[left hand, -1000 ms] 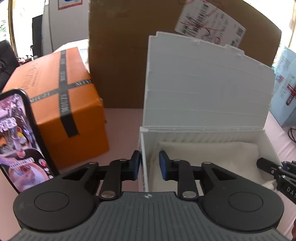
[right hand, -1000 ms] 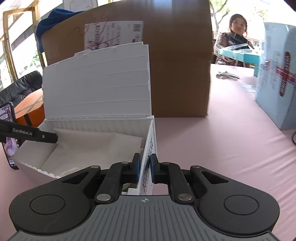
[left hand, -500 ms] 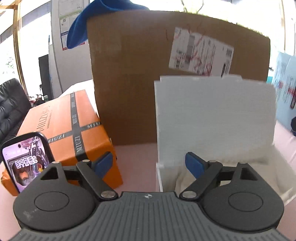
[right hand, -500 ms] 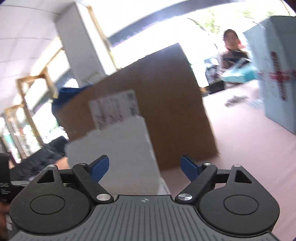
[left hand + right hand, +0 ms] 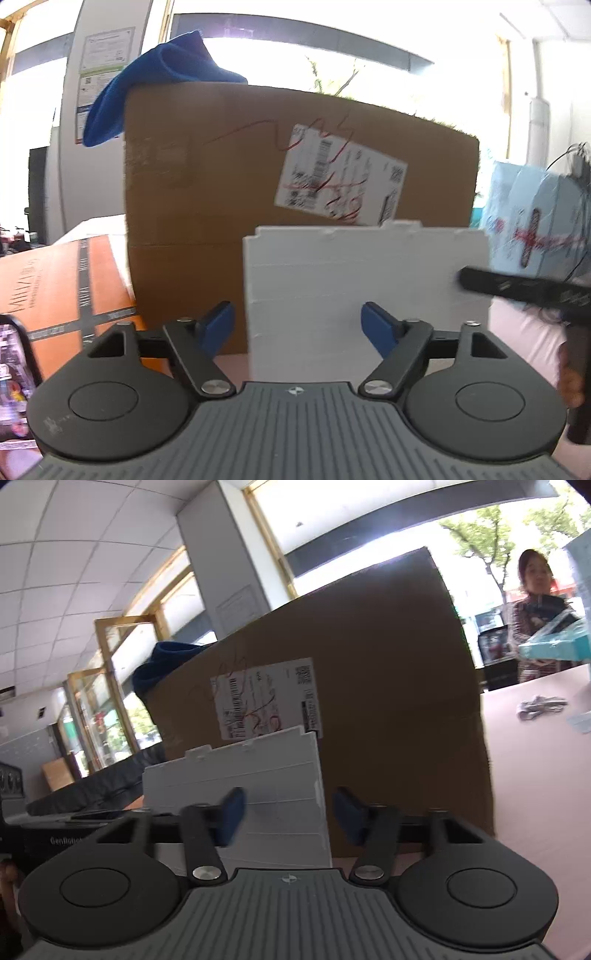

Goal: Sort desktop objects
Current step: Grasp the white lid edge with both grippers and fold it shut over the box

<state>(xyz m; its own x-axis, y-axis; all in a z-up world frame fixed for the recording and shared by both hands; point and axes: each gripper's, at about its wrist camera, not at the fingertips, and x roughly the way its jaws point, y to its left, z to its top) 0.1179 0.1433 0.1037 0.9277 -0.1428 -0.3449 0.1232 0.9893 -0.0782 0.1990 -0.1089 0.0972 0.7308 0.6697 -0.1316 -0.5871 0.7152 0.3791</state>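
Observation:
The white ribbed storage box shows only its raised lid (image 5: 362,291), straight ahead in the left wrist view and lower left of centre (image 5: 243,801) in the right wrist view; its inside is hidden. My left gripper (image 5: 300,328) is open, nothing between its blue pads, raised in front of the lid. The right gripper (image 5: 293,814) is open too and empty, tilted upward before the lid's right edge. From the right, a black bar of the other gripper (image 5: 517,290) crosses the left wrist view.
A tall brown cardboard box (image 5: 258,192) with a shipping label stands behind the lid, a blue cloth (image 5: 159,88) on top. An orange box (image 5: 62,295) and a phone (image 5: 14,376) are at left, a pale blue red-cross box (image 5: 535,229) at right. A person (image 5: 535,613) stands beyond the pink table (image 5: 535,775).
Both grippers let go of the white box's walls, opened wide and lifted back and up, so the box's inside dropped out of view. The right camera tilted toward the ceiling.

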